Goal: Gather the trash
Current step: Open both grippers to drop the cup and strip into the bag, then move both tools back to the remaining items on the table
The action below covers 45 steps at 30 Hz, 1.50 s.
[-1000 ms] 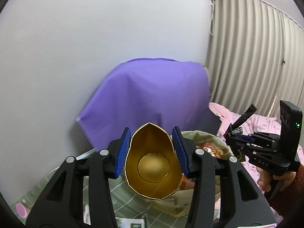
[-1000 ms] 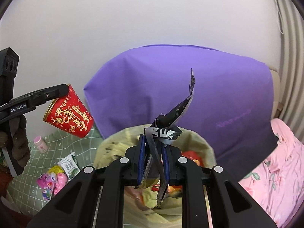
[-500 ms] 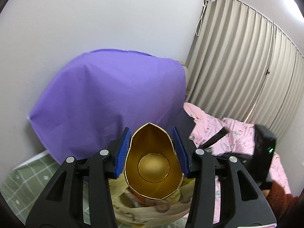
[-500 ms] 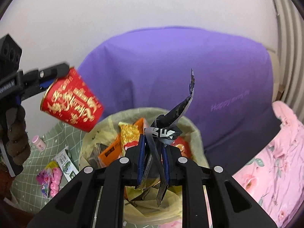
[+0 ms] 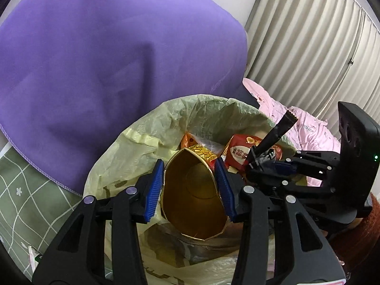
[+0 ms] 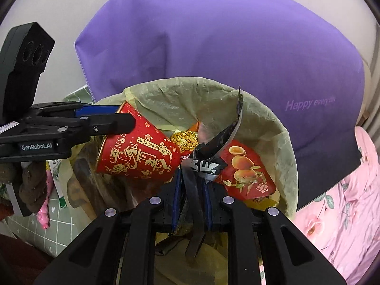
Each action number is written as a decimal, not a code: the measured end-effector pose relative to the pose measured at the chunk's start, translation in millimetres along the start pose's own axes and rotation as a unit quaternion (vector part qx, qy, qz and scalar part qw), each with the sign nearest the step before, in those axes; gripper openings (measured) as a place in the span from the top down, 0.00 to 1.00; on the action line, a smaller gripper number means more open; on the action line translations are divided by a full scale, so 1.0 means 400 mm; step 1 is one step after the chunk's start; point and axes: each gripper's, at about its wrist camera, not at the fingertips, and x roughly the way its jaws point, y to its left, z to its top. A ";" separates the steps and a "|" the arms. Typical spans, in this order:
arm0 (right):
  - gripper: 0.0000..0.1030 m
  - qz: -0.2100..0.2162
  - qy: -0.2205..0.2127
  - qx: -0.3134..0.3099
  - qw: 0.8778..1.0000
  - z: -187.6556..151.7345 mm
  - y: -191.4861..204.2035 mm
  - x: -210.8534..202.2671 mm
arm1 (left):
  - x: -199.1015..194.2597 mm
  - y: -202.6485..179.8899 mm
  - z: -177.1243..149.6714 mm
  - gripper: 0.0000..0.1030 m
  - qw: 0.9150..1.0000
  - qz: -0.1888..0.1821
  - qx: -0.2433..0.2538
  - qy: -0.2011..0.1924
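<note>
Both grippers hold trash over the open bin bag.

The left gripper point(image 5: 191, 187) squeezes a red cup point(image 6: 140, 154) by its rim, the gold inside facing its camera, the mouth pinched to an oval between the blue pads point(image 5: 153, 190). The cup hangs tilted over the left side of the yellow bag point(image 5: 133, 147). The right gripper point(image 6: 192, 197), jaws narrow, clamps a crumpled black wrapper point(image 6: 213, 147) that sticks up over the bag's right side. Inside the bag lie a red snack packet point(image 6: 247, 173) and a gold wrapper point(image 6: 185, 139). A purple cloth point(image 6: 213, 47) stands just behind; pink bedding point(image 6: 344, 201) lies to the right.
</note>
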 end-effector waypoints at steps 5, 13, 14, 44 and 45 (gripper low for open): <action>0.83 -0.015 -0.003 -0.004 1.000 0.000 0.004 -0.012 | 0.006 0.004 0.002 0.59 1.000 0.002 0.008 0.005; 0.66 -0.022 -0.008 0.010 1.000 -0.006 -0.001 -0.027 | -0.047 0.037 0.023 0.47 0.998 -0.050 -0.037 -0.004; 0.63 -0.022 -0.010 0.015 1.000 -0.009 -0.003 -0.033 | -0.058 0.040 0.024 0.46 0.998 -0.049 -0.040 -0.009; 0.54 0.052 -0.106 -0.042 0.992 0.067 0.282 -0.134 | -0.527 0.389 -0.313 0.43 0.962 0.183 -0.175 -0.101; 0.54 0.066 -0.098 -0.054 0.992 0.062 0.315 -0.114 | -0.528 0.395 -0.335 0.43 0.961 0.189 -0.178 -0.096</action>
